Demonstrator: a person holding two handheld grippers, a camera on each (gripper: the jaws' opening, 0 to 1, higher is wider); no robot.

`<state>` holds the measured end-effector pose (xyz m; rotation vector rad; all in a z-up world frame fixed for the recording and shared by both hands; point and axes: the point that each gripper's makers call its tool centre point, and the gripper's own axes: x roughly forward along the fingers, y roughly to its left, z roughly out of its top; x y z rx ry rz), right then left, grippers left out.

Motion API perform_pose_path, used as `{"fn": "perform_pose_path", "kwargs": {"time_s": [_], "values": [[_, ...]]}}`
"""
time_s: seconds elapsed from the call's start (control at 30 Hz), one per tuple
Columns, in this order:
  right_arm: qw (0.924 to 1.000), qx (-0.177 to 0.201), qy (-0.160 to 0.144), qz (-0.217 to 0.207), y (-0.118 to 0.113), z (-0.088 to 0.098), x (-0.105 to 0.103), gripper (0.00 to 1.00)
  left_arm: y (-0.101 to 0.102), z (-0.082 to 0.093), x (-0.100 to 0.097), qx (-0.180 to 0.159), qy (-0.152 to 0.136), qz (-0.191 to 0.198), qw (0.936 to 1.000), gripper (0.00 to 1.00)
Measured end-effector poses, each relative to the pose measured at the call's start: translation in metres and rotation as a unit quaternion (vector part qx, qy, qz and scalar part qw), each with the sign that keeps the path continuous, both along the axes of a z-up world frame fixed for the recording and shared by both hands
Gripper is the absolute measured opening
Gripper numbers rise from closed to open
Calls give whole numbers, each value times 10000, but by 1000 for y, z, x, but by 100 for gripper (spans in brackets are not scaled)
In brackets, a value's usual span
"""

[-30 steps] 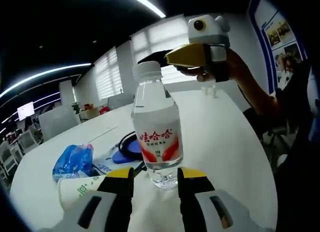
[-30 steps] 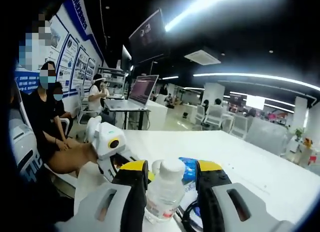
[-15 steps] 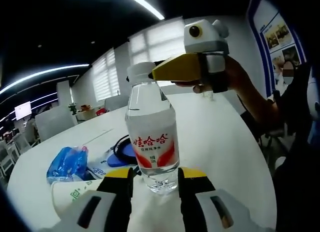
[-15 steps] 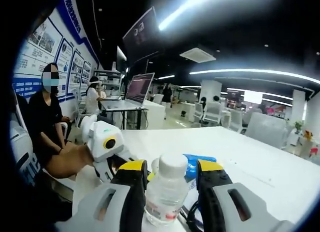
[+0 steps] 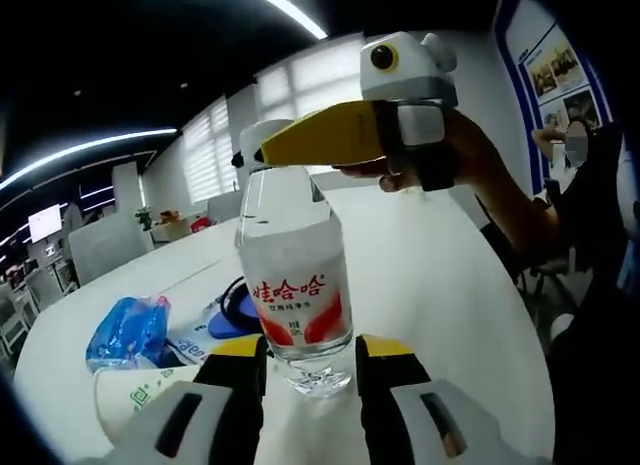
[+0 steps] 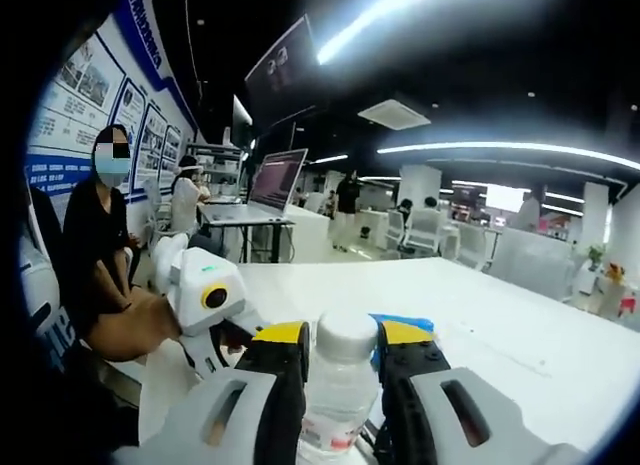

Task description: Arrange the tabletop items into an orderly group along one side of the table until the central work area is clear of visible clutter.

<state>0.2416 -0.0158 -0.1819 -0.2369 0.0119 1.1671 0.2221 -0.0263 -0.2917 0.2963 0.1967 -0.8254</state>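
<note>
We see one bottle (image 5: 292, 275), one cup (image 5: 140, 393), one blue bag (image 5: 128, 330). Our right gripper (image 6: 342, 343) clamps the bottle's cap; left gripper (image 5: 310, 353) gapes around its base. Table (image 5: 450, 285) bare beyond.

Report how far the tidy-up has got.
Nothing looks grouped yet. In hand: the right gripper is closed on the neck of the water bottle, whose base stands between the left gripper tips. Left to do: the blue plastic bag, the paper cup on its side and the lanyard badge lie loose on the white table.
</note>
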Motion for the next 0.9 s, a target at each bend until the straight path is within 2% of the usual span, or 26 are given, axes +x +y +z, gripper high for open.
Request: {"fn": "perform_pose_path", "kwargs": {"time_s": [0.53,0.9], "values": [[9997,200,172,-8,-1,1,-2,20,-6,-1,-5,10,-2,0,10000,33],[9989,294,252,266,-1,2,-7,18,2,1,0,9,18,-34,10000,33]]}}
